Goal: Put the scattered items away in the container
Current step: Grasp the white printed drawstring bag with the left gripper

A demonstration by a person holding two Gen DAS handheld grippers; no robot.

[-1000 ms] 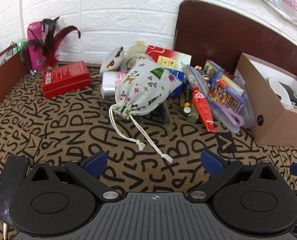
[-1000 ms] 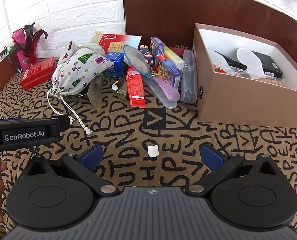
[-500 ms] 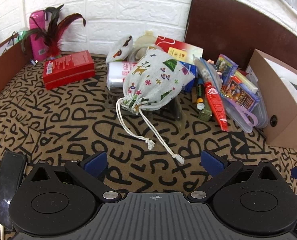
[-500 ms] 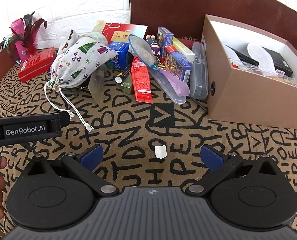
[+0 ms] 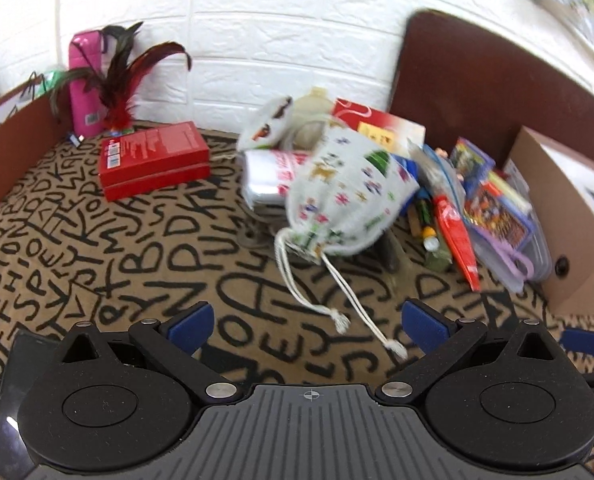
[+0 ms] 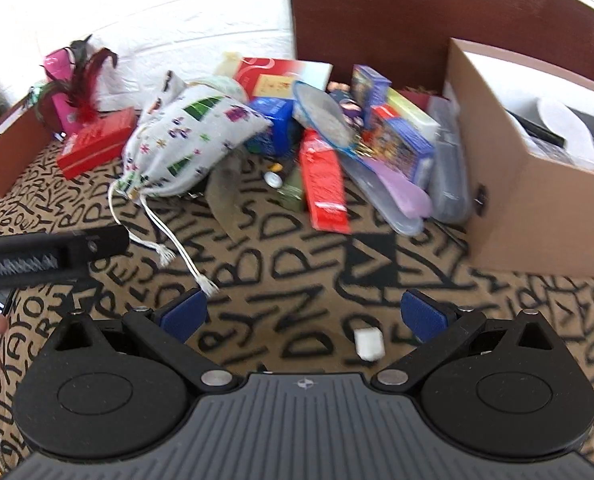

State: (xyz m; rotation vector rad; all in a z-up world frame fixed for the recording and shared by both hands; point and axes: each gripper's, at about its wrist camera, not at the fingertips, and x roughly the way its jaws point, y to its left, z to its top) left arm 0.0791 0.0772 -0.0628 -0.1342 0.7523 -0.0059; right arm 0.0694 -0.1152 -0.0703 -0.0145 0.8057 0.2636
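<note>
Left tool (image 5: 307,318) wide open, empty, facing drawstring pouch (image 5: 347,196); right tool (image 6: 303,314) wide open, empty, small white block (image 6: 369,343) between fingers.

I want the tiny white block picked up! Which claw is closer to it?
Right. The small white block lies just ahead of the open right claw, between its fingers; the left claw faces the drawstring bag instead.

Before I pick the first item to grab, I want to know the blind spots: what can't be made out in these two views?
- Cardboard box contents: right wrist view, mostly behind its near wall and cut by the frame edge.
- Items under the drawstring bag: left wrist view, covered by the bag.
- Print on the red flat box: right wrist view, motion blur.
- Small white object between the open right gripper fingers: too blurred to identify.
</note>
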